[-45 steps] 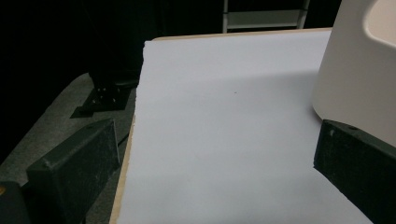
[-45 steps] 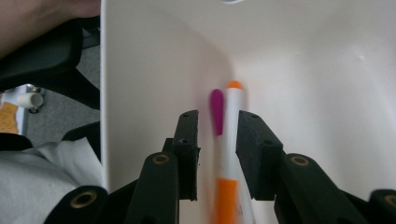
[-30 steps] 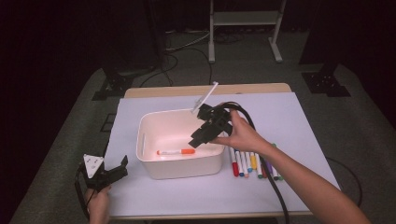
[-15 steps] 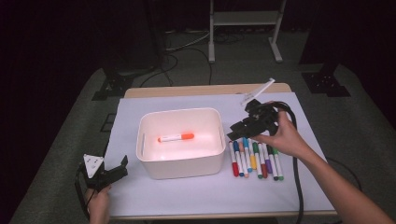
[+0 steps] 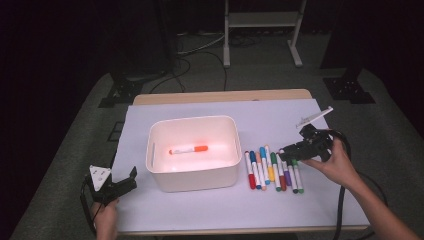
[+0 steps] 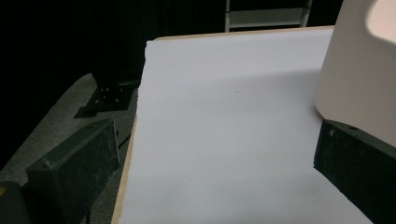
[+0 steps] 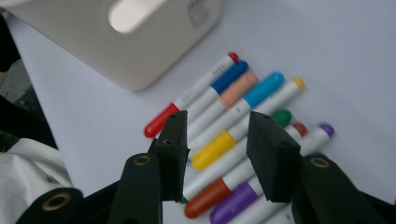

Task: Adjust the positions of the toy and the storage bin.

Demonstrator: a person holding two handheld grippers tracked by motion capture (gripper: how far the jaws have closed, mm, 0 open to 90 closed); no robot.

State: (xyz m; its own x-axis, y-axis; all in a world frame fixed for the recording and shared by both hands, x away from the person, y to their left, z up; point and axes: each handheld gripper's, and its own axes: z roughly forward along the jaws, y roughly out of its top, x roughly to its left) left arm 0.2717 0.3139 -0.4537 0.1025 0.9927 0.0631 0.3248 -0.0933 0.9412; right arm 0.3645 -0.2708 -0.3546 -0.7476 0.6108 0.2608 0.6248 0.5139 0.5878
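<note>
- Now the work in hand looks like moving markers (image 5: pixel 272 171) from the bench (image 5: pixel 215 210) into the bin (image 5: pixel 191 152), one at a time; an orange marker (image 5: pixel 188 149) already lies on the bin floor.
- The right gripper (image 5: pixel 289 150) hangs just over the far end of the row, jaws parted narrowly with nothing between them.
- In the right gripper view the jaws straddle the middle of the row: the yellow marker (image 7: pixel 243 122) lies in the gap, with the green marker (image 7: pixel 280 116) partly hidden behind one jaw.
- The red marker (image 7: pixel 189 95) lies nearest the bin, then dark blue, peach and light blue.
- To do this step well, I judge the jaws should come down across one barrel only, square to its length and near its middle, so it lifts level.
- The markers lie touching side by side, so a jaw tip could catch a neighbour; taking an end marker of the row may be easier.
- Close gently, since round barrels can roll out of a pinch.
- The left gripper (image 5: pixel 120 186) rests at the near left corner of the bench, jaws wide, holding nothing.
- In the left gripper view the bin wall (image 6: pixel 359 70) stands just beside one jaw; whether they touch I cannot tell.
</note>
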